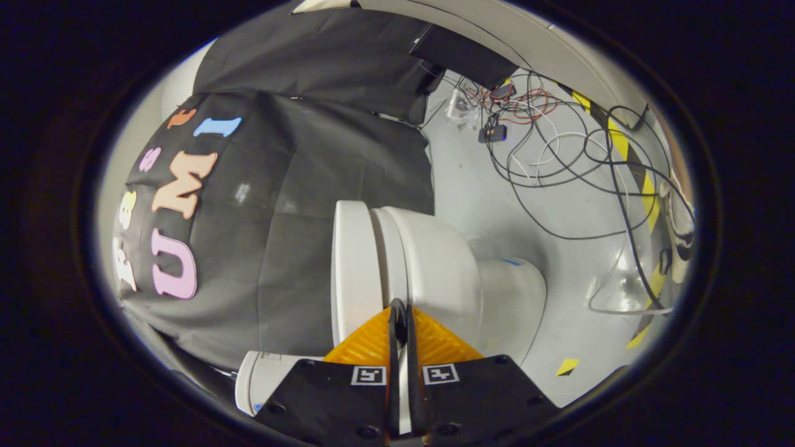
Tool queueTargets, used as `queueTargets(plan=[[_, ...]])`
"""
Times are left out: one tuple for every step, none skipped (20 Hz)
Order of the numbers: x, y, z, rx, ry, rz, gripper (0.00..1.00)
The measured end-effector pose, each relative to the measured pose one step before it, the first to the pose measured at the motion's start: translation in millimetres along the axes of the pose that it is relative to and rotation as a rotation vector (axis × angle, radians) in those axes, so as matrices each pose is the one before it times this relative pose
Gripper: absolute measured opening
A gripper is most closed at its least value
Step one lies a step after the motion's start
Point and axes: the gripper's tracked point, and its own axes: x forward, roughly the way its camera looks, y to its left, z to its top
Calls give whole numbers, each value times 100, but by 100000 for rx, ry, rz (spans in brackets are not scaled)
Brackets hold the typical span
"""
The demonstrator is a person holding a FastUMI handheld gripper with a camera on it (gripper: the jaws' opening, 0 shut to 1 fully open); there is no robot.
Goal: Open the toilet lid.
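Here the gripper (398, 308) has its two fingers drawn nearly together, a thin slit between them, and the tips sit right at the rim of the toilet, about where the toilet lid (351, 261) meets the seat (384, 248); whether they pinch an edge there or merely touch it I cannot tell, since the finger bodies cover the contact. The whole view is rolled, so the toilet lies sideways across it: the lid shows as a pale slab edge-on, its long edge running straight away from the fingertips, with the seat and the bowl (435, 261) stacked against it on one side and the booth's black cloth wall on the other. The lid lies flat against the seat, so the task looks barely begun. The lid is thus directly ahead of and touching or just beside the tips, and my reading is that the coming move turns on getting a finger under the lid's free edge and swinging it away from the bowl toward the cloth wall. The gripper is held rolled about a quarter turn relative to the floor (559, 261), pointing along the rim. Beyond the bowl's pedestal (512, 298) the pale floor carries a loose tangle of cables (559, 143), well apart from the toilet
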Motion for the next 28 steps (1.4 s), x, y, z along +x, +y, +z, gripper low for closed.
queueTargets(plan=[[-26,150,-249,-1375,1114,-265,7],[66,262,-95,-1791,539,-484,7],[-7,220,-188,-1625,1047,-377,7],[-7,318,-163,-2087,954,-606,7],[-136,56,38,-2584,56,-1228,7],[-40,125,9,-1928,442,-837,7],[-341,368,-98,-1374,321,144,7],[-219,367,173,18,-917,940,8],[-279,545,220,334,-1033,1294,8],[-175,507,91,-382,-696,1180,7],[-94,428,-142,-1876,-249,440,7],[-94,450,16,-2761,369,-140,8],[-190,499,74,-2877,265,-254,7],[-184,461,118,-2010,155,97,8],[-313,485,211,-1146,-358,805,7],[-157,572,183,-744,-408,1095,7],[-243,625,126,-835,-277,473,8],[-186,499,21,-1750,204,187,7],[-199,595,-21,-2190,157,282,7],[-97,687,138,-2080,8,760,7],[-359,797,167,-1520,-363,1294,8],[-176,715,124,-1022,-406,1283,7],[-243,719,-43,-1283,-403,1220,7],[-137,739,172,-1285,-549,1203,7],[-282,794,15,-2001,-32,1342,7],[-154,850,126,-3030,-410,1301,8],[-121,877,5,-2805,192,1110,7],[-145,535,18,-2578,179,1160,7]])
